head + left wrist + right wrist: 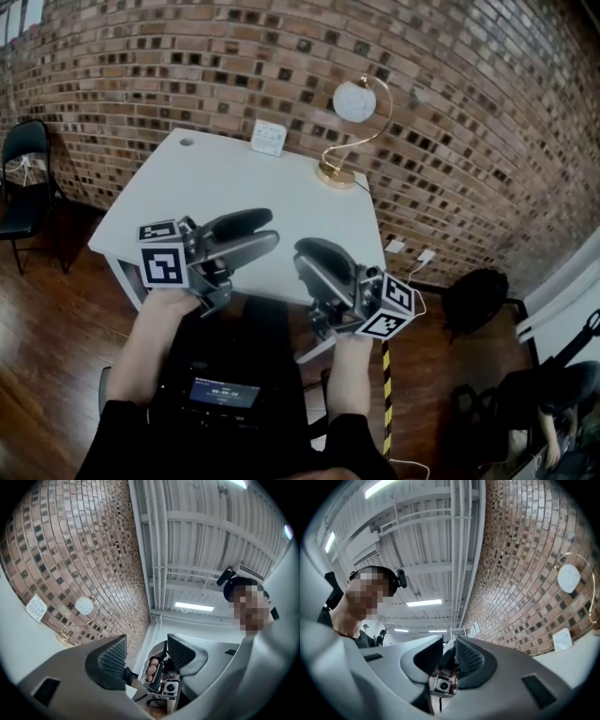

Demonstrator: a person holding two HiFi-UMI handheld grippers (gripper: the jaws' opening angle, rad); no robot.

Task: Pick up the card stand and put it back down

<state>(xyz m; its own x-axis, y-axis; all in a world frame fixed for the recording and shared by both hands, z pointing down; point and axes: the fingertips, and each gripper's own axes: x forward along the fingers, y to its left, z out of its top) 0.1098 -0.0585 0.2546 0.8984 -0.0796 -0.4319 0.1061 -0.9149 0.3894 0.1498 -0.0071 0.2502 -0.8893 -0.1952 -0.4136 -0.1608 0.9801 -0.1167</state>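
Claws come nearest: the left claw (146,651) and the right claw (450,654) hang above the near edge of the table (234,183), tips turned toward each other. Both have jaws apart with nothing between them, the right pair narrower. I judge this a waiting pose, since nothing lies within reach. The card stand (269,137) sits upright at the table's far edge against the brick wall (441,112), well apart from the 2 claws. A lamp (349,131) stands near it, so any reach should stay clear.
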